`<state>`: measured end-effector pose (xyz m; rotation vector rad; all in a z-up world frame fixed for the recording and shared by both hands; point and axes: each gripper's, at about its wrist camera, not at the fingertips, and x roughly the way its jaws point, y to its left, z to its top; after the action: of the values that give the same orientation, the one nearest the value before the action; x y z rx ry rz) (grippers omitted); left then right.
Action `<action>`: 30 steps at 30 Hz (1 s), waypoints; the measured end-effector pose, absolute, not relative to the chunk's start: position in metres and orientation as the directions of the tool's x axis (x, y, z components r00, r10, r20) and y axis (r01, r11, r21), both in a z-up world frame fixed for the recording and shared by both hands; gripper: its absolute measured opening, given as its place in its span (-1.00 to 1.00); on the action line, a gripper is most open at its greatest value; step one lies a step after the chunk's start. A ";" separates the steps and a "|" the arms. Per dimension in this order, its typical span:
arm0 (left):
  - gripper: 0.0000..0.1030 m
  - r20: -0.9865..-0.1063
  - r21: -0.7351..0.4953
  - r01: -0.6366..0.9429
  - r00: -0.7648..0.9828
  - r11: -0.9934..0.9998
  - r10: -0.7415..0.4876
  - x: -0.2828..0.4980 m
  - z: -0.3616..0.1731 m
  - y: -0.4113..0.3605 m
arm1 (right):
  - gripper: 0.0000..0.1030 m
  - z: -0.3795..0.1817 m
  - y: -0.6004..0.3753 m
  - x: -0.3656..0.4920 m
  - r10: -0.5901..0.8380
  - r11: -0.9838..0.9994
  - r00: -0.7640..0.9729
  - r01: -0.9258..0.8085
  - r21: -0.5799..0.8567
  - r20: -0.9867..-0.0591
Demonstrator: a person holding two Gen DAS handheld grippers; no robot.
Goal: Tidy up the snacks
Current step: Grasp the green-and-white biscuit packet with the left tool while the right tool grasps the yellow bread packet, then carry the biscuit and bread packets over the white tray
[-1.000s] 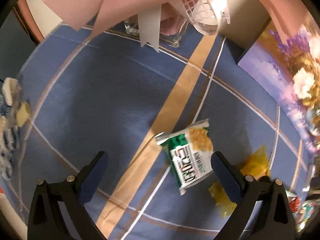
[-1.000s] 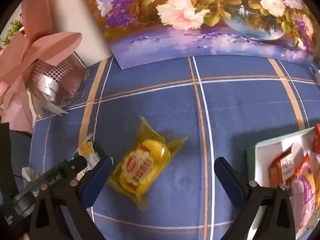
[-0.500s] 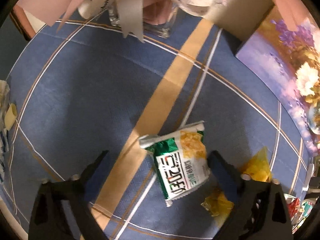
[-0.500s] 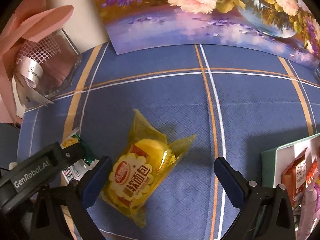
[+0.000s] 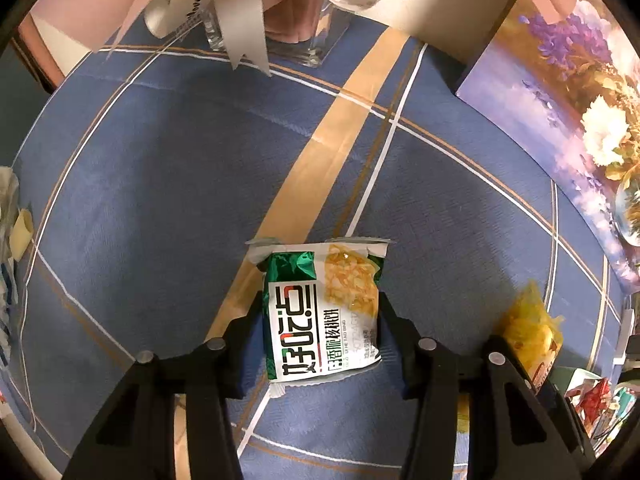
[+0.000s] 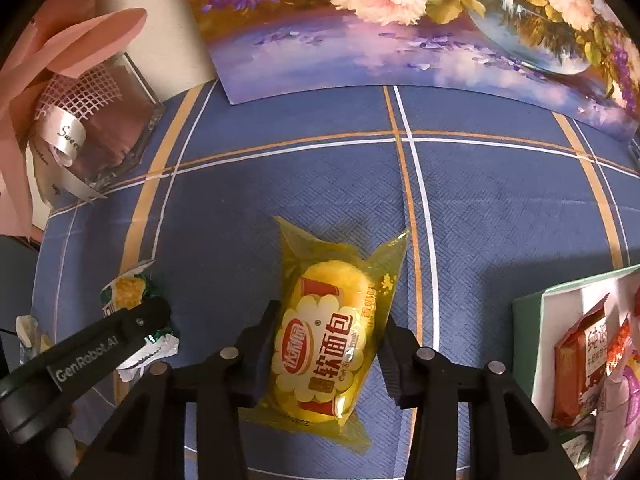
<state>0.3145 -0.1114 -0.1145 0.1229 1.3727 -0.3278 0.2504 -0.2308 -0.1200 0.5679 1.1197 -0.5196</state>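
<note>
A green and white snack packet lies on the blue checked tablecloth. My left gripper is shut on it, a finger on each side. A yellow bread packet lies to its right; my right gripper is shut on it the same way. The yellow packet also shows at the right of the left wrist view. The green packet and the left gripper's arm show at the left of the right wrist view. A green-edged white box at the right holds several snack packets.
A glass vase with pink paper and ribbon stands at the back left. A flower painting leans along the back. Wrappers lie at the table's left edge.
Both grippers moved forward and down over their packets and closed from wide open onto them: left on the green packet, right on the yellow one.
</note>
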 end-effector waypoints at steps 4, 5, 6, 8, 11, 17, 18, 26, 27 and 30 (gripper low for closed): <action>0.00 -0.974 -0.135 0.269 0.143 0.954 -0.178 0.309 -0.113 -0.106 | -0.15 -0.114 -0.227 0.241 -0.100 0.753 0.350 0.639 0.159 -0.931; -0.01 -0.973 -0.139 0.266 0.141 0.954 -0.181 0.306 -0.111 -0.104 | -0.16 -0.112 -0.226 0.237 -0.099 0.753 0.351 0.638 0.161 -0.931; -0.01 -0.973 -0.141 0.262 0.142 0.955 -0.183 0.303 -0.109 -0.102 | -0.16 -0.110 -0.225 0.233 -0.098 0.754 0.351 0.637 0.161 -0.931; 0.00 -0.970 -0.155 0.252 0.142 0.955 -0.195 0.295 -0.105 -0.099 | -0.16 -0.107 -0.223 0.227 -0.098 0.756 0.351 0.635 0.160 -0.931; 0.00 -0.967 -0.184 0.234 0.133 0.955 -0.219 0.282 -0.101 -0.090 | -0.16 -0.102 -0.219 0.211 -0.097 0.757 0.346 0.634 0.156 -0.933; -0.01 -0.965 -0.207 0.211 0.118 0.955 -0.235 0.250 -0.091 -0.081 | -0.16 -0.086 -0.212 0.171 -0.090 0.752 0.349 0.638 0.166 -0.933; -0.01 -0.964 -0.212 0.209 0.115 0.955 -0.239 0.244 -0.087 -0.080 | -0.16 -0.083 -0.211 0.164 -0.087 0.748 0.350 0.641 0.171 -0.933; -0.01 -0.959 -0.230 0.234 0.110 0.945 -0.261 0.198 -0.061 -0.077 | -0.16 -0.057 -0.204 0.109 -0.107 0.734 0.361 0.657 0.171 -0.926; 0.00 -0.959 -0.228 0.241 0.112 0.943 -0.260 0.191 -0.059 -0.079 | -0.16 -0.054 -0.203 0.103 -0.114 0.734 0.362 0.658 0.167 -0.925; 0.00 -0.957 -0.229 0.262 0.115 0.937 -0.266 0.174 -0.048 -0.082 | -0.16 -0.043 -0.202 0.080 -0.131 0.732 0.373 0.661 0.163 -0.919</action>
<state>0.1739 -0.0820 -0.0478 -0.0038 1.4028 -0.3870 0.0802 -0.2018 -0.0430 0.5713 1.0785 -0.5443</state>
